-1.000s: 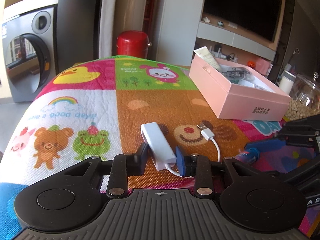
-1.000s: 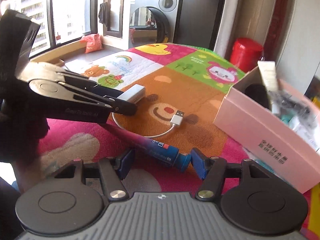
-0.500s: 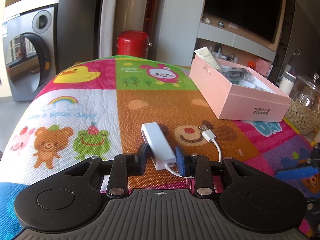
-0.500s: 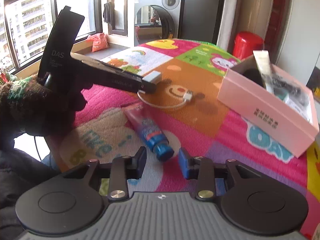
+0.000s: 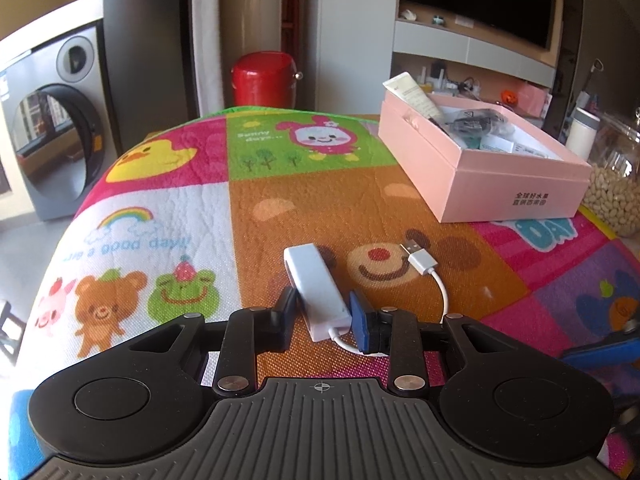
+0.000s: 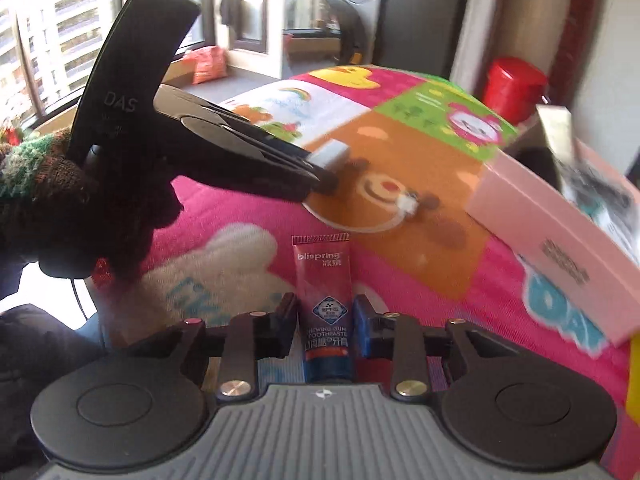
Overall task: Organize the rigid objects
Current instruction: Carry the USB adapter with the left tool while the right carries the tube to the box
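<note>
Pink-and-blue toothpaste tube is pinched between the right gripper pads, crimped end pointing straight ahead, so it looks ready to be carried off to the pink box ahead-right. Grip should be kept firm, the tube's soft. White adapter sits loosely between the left gripper pads, not quite squeezed, cable trailing off right.
</note>
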### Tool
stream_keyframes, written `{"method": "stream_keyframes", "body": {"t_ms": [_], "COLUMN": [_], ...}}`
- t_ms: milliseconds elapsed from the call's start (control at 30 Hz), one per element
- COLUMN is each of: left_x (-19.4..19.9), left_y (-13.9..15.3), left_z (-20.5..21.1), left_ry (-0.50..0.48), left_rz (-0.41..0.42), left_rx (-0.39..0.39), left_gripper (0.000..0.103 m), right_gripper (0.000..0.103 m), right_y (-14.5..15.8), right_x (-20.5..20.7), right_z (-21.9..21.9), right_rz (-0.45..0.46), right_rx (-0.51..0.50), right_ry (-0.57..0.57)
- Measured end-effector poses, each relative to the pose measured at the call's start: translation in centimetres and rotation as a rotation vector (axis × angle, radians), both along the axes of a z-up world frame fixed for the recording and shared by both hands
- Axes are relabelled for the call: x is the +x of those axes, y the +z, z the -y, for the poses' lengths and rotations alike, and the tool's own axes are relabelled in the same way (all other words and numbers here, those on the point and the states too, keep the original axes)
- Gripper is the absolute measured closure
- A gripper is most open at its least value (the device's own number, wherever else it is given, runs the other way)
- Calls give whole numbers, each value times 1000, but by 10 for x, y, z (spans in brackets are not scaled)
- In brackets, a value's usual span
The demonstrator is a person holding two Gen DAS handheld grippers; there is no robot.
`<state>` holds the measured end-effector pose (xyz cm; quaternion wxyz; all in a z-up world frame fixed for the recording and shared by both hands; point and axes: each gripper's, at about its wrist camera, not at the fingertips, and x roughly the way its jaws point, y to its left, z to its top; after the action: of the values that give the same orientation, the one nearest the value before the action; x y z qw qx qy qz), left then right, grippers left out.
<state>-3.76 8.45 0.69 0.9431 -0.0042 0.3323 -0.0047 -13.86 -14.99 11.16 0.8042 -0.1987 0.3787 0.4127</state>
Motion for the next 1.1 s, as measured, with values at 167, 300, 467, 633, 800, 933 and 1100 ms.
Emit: {"method": "stream_keyframes", "body": {"t_ms": [167, 300, 467, 633, 800, 933, 1100], "left_x": [-7, -17, -27, -31, -25, -27, -34], "left_y": [6, 26, 59, 73, 58, 49, 44], "left_z": [11, 27, 46, 58, 48, 28, 8], "left_ry": [-69, -140, -214, -251, -200, -147, -111], "left_rz": [31, 104, 192, 218, 149, 110, 99], "left_rx": [1, -3, 8, 3, -42, -100, -149], "left_gripper": [78, 78, 78, 78, 78, 78, 78], "right_gripper": [74, 74, 103, 103, 76, 60, 54], "right_y": [21, 37, 54, 66, 54, 36, 13], "right_x": [-1, -1, 0, -1, -6, -5, 23], "right_z": [57, 93, 118, 127, 112, 82, 36], "right_rz": [-7, 18, 44, 107, 178, 237, 259], "right_rx": [87, 166, 253, 287, 218, 131, 36], "right_ry": [-160, -275, -349, -364, -321, -248, -123]}}
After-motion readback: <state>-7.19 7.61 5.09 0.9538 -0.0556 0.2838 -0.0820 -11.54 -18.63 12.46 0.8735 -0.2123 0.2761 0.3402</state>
